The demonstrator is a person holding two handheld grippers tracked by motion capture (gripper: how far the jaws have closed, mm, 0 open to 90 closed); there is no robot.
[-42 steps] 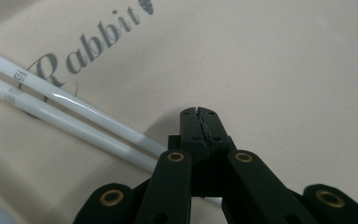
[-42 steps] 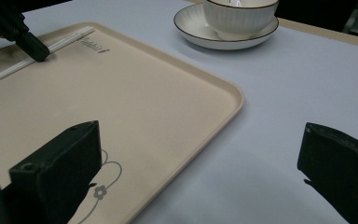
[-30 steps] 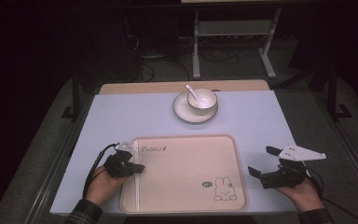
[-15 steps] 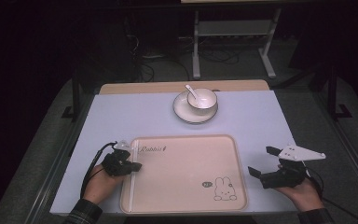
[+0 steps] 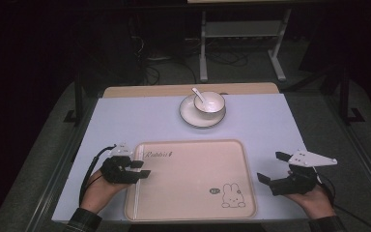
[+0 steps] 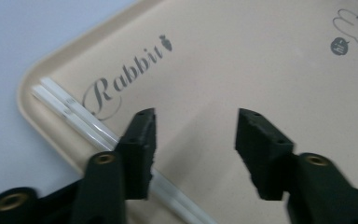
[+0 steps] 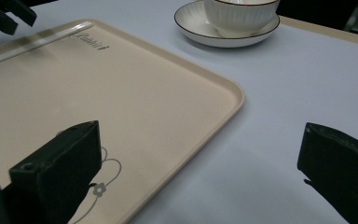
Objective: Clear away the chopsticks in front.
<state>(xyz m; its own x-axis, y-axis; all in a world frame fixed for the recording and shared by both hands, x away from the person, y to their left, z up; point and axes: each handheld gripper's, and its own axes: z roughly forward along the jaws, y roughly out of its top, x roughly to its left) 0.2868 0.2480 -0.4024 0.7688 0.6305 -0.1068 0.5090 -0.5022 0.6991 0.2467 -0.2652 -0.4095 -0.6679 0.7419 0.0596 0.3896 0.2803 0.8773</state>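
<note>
Chopsticks lie along the left rim of the rabbit tray. Left gripper hovers agape beside them; it should, I'd say, shift left, straddle both, then close. Right gripper waits open.

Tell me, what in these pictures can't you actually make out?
- Inside of the bowl: too small in the high view; cut off by the top edge in the right gripper view.
- Chopsticks on the tray: near ends hidden behind the left gripper jaw in its own view; their small markings are unreadable.
- Rabbit drawing: partly covered by a right gripper jaw in that gripper's view.
</note>
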